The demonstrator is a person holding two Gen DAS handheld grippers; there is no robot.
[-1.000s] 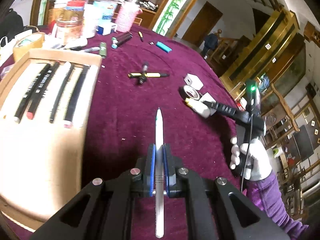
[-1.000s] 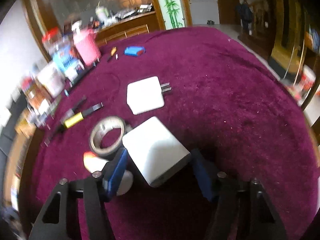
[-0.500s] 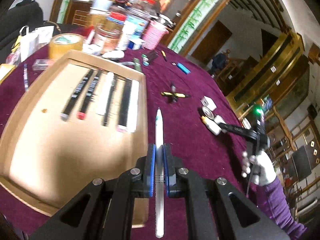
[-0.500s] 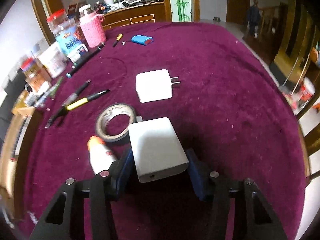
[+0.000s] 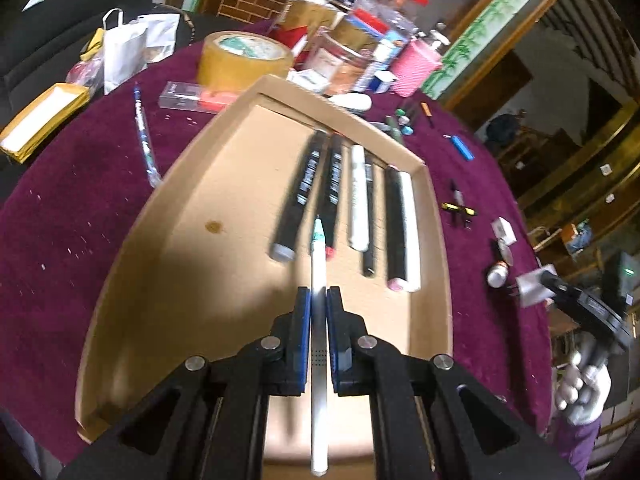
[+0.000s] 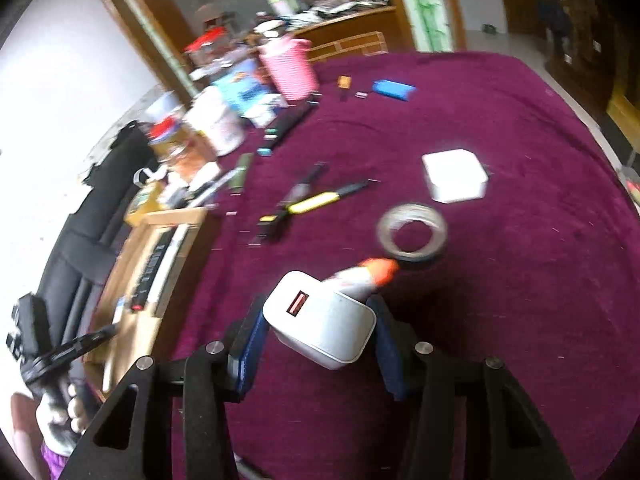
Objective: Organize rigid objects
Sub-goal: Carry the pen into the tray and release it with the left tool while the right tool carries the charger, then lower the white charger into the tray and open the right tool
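My left gripper (image 5: 318,297) is shut on a slim white pen (image 5: 319,264) that points forward over the cardboard tray (image 5: 192,216). Several markers (image 5: 332,184) lie side by side in the tray's far right part. In the right wrist view my right gripper (image 6: 318,322) has a white charger block (image 6: 328,328) between its blue pads, tilted and lifted off the purple cloth; its jaws are closing and the pads press the block's sides. The left wrist view shows that charger (image 5: 532,290) in the air at the right, past the tray's edge.
On the cloth lie an orange-capped glue bottle (image 6: 360,278), a tape ring (image 6: 384,232), a second white charger (image 6: 456,176) and a yellow-black pen (image 6: 316,202). Jars, boxes and a big brown tape roll (image 5: 244,56) crowd the table's far side.
My left gripper has carried the white pen from over the cloth to over the tray. My right gripper has closed on the charger and lifted it, swinging left toward the tray.
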